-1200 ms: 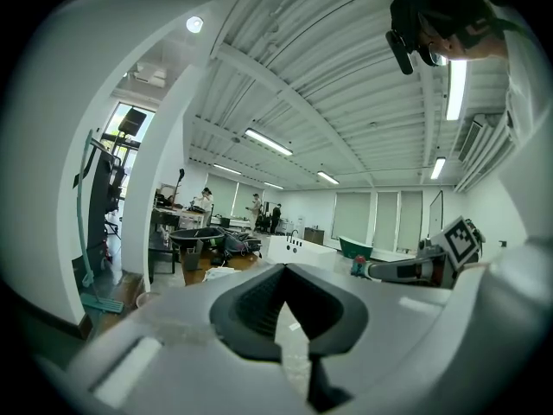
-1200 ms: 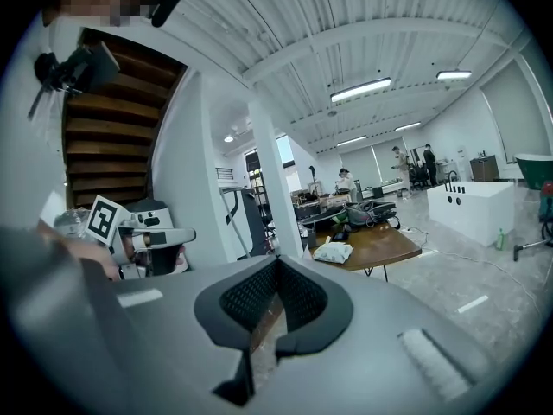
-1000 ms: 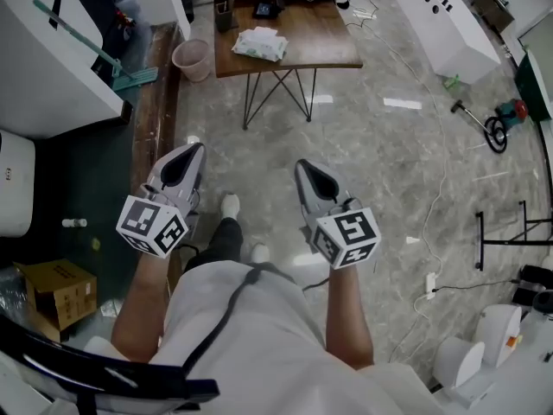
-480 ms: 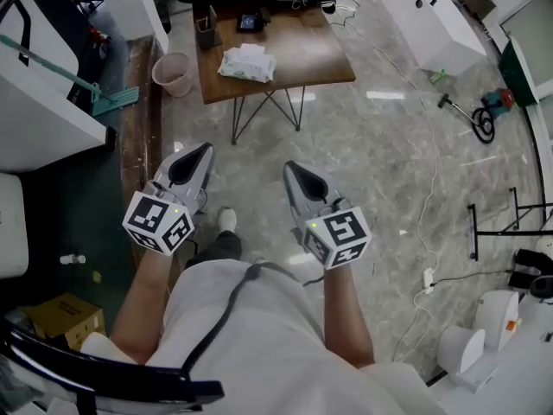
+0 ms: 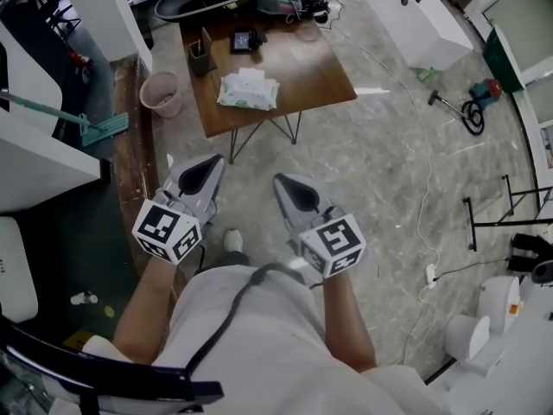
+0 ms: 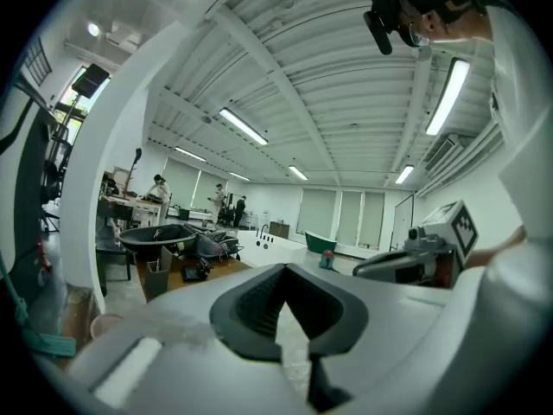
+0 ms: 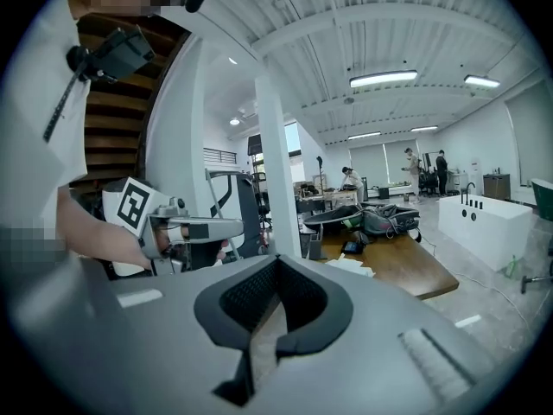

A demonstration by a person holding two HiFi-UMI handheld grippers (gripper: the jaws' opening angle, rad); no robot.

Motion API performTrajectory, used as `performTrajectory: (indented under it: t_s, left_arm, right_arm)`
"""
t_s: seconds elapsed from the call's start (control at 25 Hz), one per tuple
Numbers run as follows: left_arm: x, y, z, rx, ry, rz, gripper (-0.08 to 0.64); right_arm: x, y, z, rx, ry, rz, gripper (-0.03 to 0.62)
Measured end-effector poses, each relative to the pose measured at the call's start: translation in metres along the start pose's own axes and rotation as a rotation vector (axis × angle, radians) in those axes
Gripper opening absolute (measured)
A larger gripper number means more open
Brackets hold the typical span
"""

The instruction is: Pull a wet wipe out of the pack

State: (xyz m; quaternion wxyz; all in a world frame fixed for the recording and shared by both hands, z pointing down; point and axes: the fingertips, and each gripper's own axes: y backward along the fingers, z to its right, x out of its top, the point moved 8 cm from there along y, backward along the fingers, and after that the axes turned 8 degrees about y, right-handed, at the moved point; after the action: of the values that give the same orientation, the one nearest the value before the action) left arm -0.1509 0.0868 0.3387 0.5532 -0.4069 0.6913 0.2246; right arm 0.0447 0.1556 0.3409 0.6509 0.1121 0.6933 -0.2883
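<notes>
At 12 o'clock in the head view, a brown tabletop (image 5: 320, 67) carries the wet wipe pack (image 5: 249, 91). It is a soft white rectangular pouch with faint green print, slightly crumpled, lying flat toward the tabletop's 7 o'clock corner. Whether its flap is lifted cannot be told. Left gripper (image 5: 206, 169) and right gripper (image 5: 290, 188) are held side by side over the floor, well apart from the pack. The pack lies at 12 o'clock of the left gripper and 11 o'clock of the right. A pink bin (image 5: 162, 93) stands on the floor at 9 o'clock of the tabletop.

Left gripper view: jaws closed together, nothing between them; the pack cannot be made out.

Right gripper view: jaws closed together, empty; the pack shows as a white patch on the tabletop at 1 o'clock of the jaws.
</notes>
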Motion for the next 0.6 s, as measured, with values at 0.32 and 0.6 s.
performTrajectory:
  t_s: [0.32, 0.6]
  left_arm:
    - [0.009, -0.011, -0.051, -0.017, 0.037, -0.009, 0.006]
    - [0.003, -0.017, -0.07, 0.01, 0.061, -0.016, 0.006]
  right_arm:
    - [0.0, -0.029, 0.017, -0.059, -0.059, -0.026, 0.008]
    - [0.003, -0.056, 0.039, -0.046, -0.064, -0.017, 0.008]
